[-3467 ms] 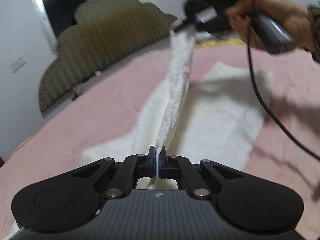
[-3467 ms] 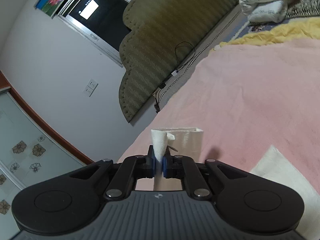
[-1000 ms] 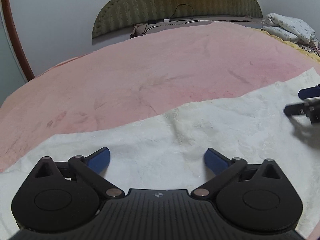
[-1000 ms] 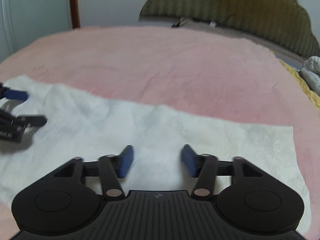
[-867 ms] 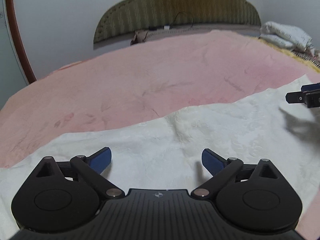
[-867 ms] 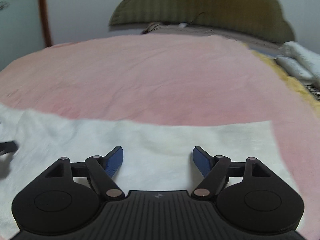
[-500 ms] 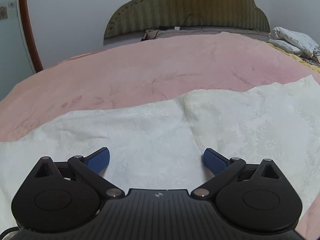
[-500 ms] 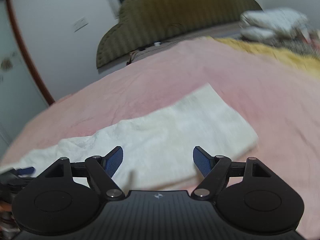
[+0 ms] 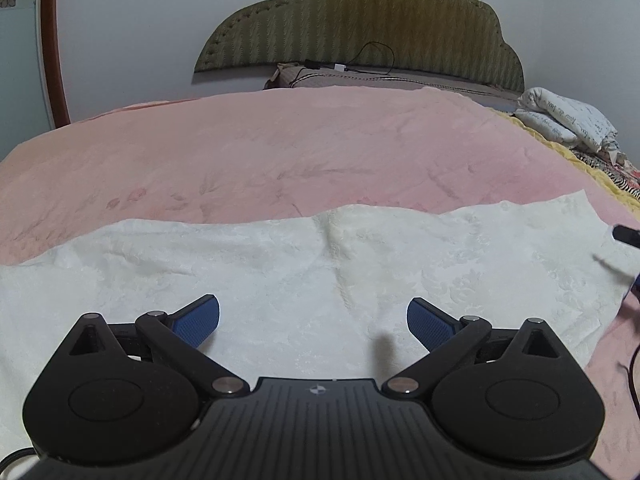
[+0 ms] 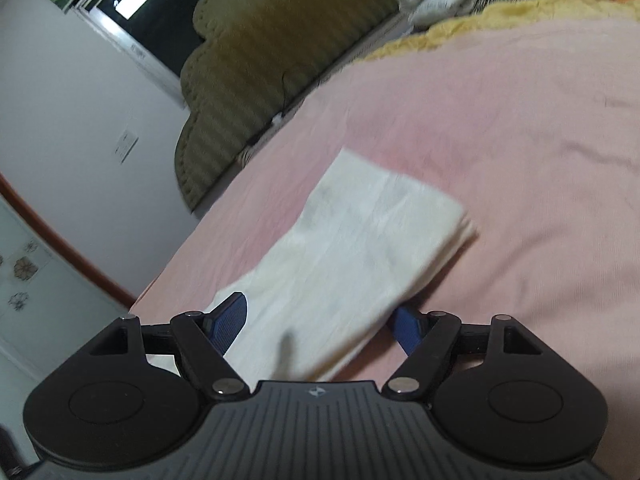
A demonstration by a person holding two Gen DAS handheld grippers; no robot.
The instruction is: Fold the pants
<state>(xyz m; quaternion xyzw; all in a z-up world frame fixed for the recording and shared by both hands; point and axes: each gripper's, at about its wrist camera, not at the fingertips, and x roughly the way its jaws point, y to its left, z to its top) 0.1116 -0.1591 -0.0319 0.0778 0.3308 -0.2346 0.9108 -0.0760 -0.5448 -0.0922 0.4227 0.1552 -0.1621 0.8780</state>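
Observation:
The white pants (image 9: 320,264) lie flat as a long folded strip across the pink blanket (image 9: 280,152). In the left wrist view my left gripper (image 9: 314,322) hovers open over the middle of the strip, nothing between its blue pads. At the right edge of that view a dark tip of my right gripper (image 9: 626,236) shows by the pants' end. In the right wrist view my right gripper (image 10: 316,324) is rolled sideways, its jaws closing, with the end of the pants (image 10: 372,232) between the fingers. The pads are not pressing on the cloth. The right fingertip sits under its edge.
An olive padded headboard (image 9: 360,20) stands at the far end of the bed. Printed pillows (image 9: 568,120) and a yellow blanket (image 10: 500,12) lie at the right side. A dark cable (image 9: 634,360) hangs at the right edge.
Both grippers, shut on the lifted pants earlier, now stand open over the flat strip. The right gripper has rolled and slid along to the pants' end; the left drifted slightly.

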